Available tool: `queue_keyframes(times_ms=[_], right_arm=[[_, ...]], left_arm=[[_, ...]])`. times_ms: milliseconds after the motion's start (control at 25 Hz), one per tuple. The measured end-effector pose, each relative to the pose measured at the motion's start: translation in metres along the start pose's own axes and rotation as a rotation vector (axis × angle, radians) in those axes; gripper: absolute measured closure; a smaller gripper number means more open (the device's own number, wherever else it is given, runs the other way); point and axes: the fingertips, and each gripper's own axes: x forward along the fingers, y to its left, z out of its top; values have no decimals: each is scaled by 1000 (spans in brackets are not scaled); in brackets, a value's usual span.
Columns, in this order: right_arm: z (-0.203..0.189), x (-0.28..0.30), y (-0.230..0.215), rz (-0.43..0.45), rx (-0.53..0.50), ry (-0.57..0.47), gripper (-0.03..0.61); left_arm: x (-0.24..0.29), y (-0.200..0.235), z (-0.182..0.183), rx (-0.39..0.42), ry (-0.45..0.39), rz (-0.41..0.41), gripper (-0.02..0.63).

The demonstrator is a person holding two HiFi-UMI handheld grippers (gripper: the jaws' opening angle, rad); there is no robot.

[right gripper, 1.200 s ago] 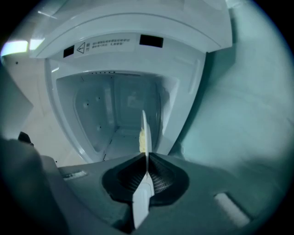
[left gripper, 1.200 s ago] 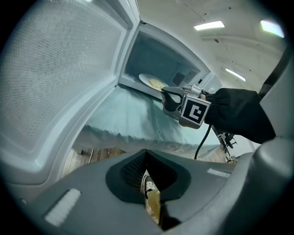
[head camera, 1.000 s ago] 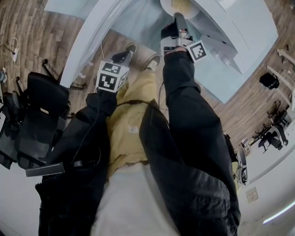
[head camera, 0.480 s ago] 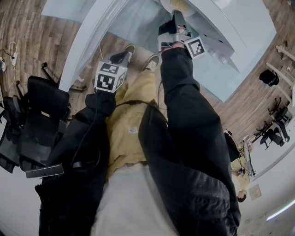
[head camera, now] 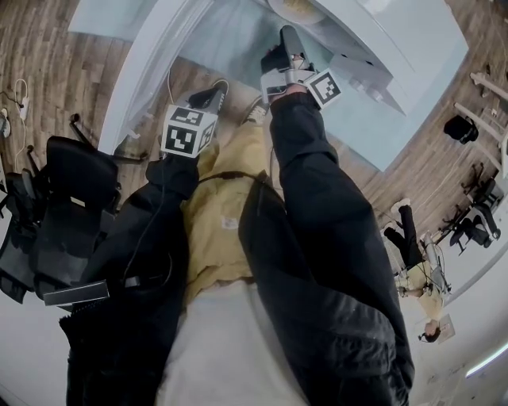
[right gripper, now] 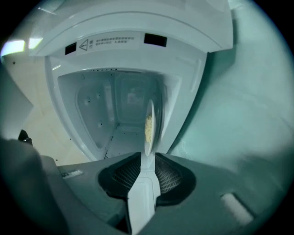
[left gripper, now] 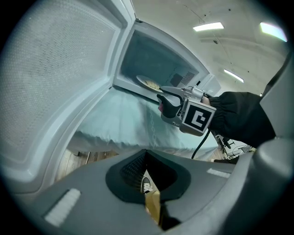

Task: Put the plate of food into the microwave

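Observation:
A white plate of yellowish food [right gripper: 149, 126] rests inside the open white microwave [right gripper: 92, 114]. It also shows as the plate [head camera: 298, 8] at the top of the head view and the plate [left gripper: 148, 83] in the left gripper view. My right gripper [right gripper: 146, 158] [head camera: 286, 33] [left gripper: 161, 90] reaches into the opening. Its jaws have just been opening, with the plate's near rim at their tips and a gap on both sides. My left gripper [left gripper: 147, 158] [head camera: 218, 89] hangs lower at the left, pointing down, shut and holding nothing.
The microwave door [left gripper: 55, 82] stands swung open to the left. The oven sits on a table under a pale cloth [left gripper: 133, 126]. Black office chairs [head camera: 71, 198] stand at the left on the wooden floor. A person [head camera: 413, 270] is far off at the right.
The right gripper's tips lay over the plate's rim before; now they sit just at its near edge, shifted slightly left. The plate stays in the microwave. The left gripper has kept still.

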Motion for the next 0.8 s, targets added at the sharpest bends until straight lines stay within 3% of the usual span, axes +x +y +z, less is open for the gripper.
queue_keyframes(times_ms=[200, 280, 520, 800], right_arm=[[-26, -26, 15, -4, -94, 94, 515], [-36, -38, 20, -25, -153, 128, 582], [-58, -69, 47, -4, -299, 211, 584], [-61, -107, 101, -31, -701, 261, 584]], left_arm=[[-1, -15, 17, 35, -34, -13, 617], [-2, -24, 27, 59, -55, -20, 617], [-11, -49, 47, 109, -96, -29, 617], [-31, -90, 85, 194, -190, -50, 617]])
